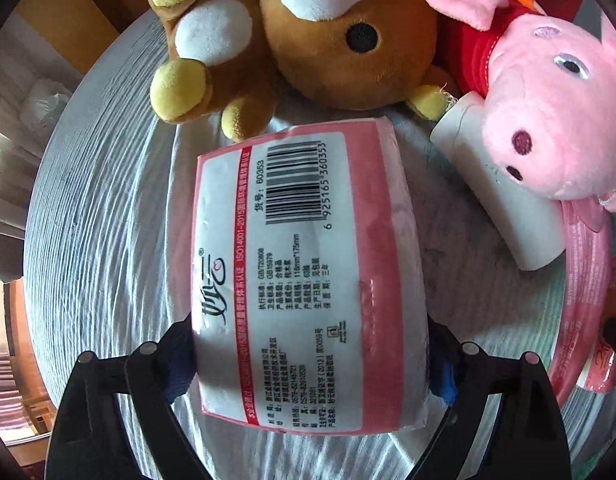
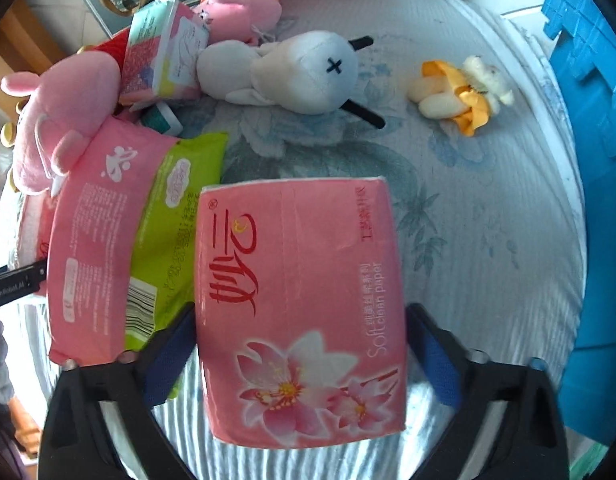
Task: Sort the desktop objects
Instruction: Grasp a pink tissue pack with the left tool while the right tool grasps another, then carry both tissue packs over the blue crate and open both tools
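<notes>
My left gripper (image 1: 308,360) is shut on a pink tissue pack (image 1: 304,272), barcode side up, held above the round cloth-covered table (image 1: 100,240). Beyond it lie a brown plush bear (image 1: 308,28) and a pink plush pig (image 1: 547,108). My right gripper (image 2: 300,344) is shut on a second pink tissue pack (image 2: 304,304) with a flower print, held above the table. To its left lie another pink tissue pack (image 2: 96,232) and a green wipes pack (image 2: 176,232).
A white block (image 1: 503,200) lies under the pig's snout. In the right wrist view a white plush rabbit (image 2: 292,72), a small yellow plush (image 2: 459,92), a pink plush (image 2: 56,120) and a small tissue pack (image 2: 164,52) lie on the table. A blue crate (image 2: 591,160) stands right.
</notes>
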`<state>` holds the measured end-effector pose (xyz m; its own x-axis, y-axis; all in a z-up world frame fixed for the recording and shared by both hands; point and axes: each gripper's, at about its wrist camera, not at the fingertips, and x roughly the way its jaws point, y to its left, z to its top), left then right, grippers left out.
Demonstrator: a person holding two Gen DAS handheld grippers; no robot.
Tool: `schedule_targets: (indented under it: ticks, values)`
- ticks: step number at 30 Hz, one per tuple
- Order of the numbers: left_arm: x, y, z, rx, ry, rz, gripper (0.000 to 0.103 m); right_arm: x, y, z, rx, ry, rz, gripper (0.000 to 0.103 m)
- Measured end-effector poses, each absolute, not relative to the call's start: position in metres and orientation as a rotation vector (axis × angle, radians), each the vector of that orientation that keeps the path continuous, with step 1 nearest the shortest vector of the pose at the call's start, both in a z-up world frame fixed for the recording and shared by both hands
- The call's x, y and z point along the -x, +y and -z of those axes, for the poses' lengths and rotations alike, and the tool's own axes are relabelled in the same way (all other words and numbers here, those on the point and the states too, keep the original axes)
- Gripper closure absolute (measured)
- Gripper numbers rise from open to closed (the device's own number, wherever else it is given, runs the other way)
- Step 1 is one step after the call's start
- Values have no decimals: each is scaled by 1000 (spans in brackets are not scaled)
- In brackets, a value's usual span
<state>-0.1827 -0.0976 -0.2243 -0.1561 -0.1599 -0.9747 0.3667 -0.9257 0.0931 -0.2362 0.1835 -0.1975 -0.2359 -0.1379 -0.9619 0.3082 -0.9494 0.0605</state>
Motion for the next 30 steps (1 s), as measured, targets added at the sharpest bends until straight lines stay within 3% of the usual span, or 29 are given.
schedule_targets:
  ticks: [11, 20, 30]
  values:
    - [135, -82, 151, -1541, 200, 2336, 14, 199, 187, 137, -1485, 205, 2397, 12]
    - [125, -53, 62, -1246, 92, 2580, 14, 159, 193, 41, -1136, 205, 2575, 12]
    - [116, 45, -19, -1030, -16, 2871, 14, 133, 250, -33, -865, 137, 2764, 12]
